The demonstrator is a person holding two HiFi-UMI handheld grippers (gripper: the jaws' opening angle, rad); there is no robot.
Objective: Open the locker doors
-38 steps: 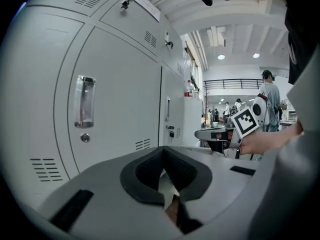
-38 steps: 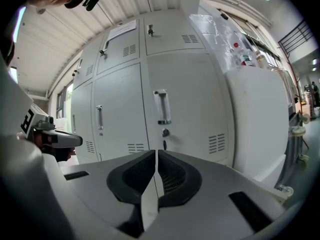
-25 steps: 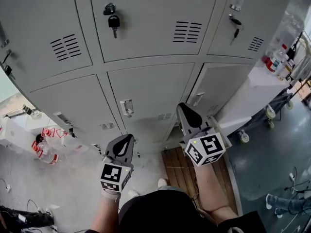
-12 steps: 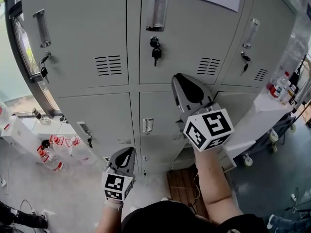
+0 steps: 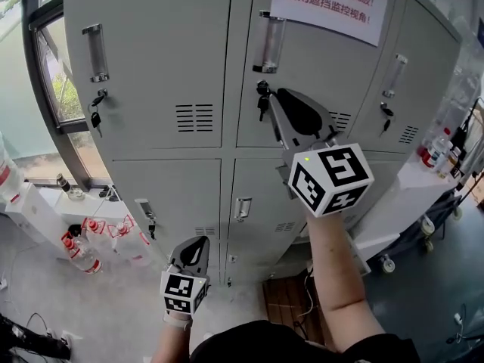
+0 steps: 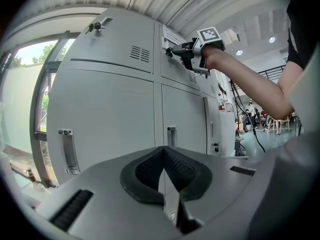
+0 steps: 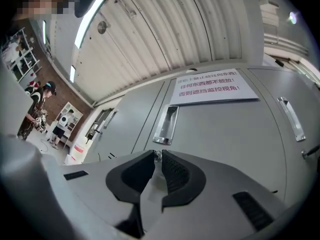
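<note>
A bank of grey lockers fills the head view, all doors closed. The upper middle door (image 5: 302, 74) has a recessed handle (image 5: 270, 42) (image 7: 165, 124), and a key (image 5: 262, 106) hangs in its lock. My right gripper (image 5: 268, 97) (image 7: 156, 153) is raised with its tips right at that key. Its jaws have just parted a little and show a narrow slit. A bit of the key shows at the tips, but no grip is visible. My left gripper (image 5: 198, 242) (image 6: 164, 151) hangs low before the lower doors, shut and empty.
A paper sign (image 5: 329, 2) is stuck above the handle. Keys also hang in the upper left door (image 5: 96, 116) and upper right door (image 5: 387, 116). Bottles (image 5: 79, 252) stand on the floor at left under a window (image 5: 53, 89). A white cart (image 5: 423, 184) stands at right.
My right gripper has climbed from the lower doors to the upper middle door's lock. The head view has tilted upward. My left gripper has stayed low and shifted a little.
</note>
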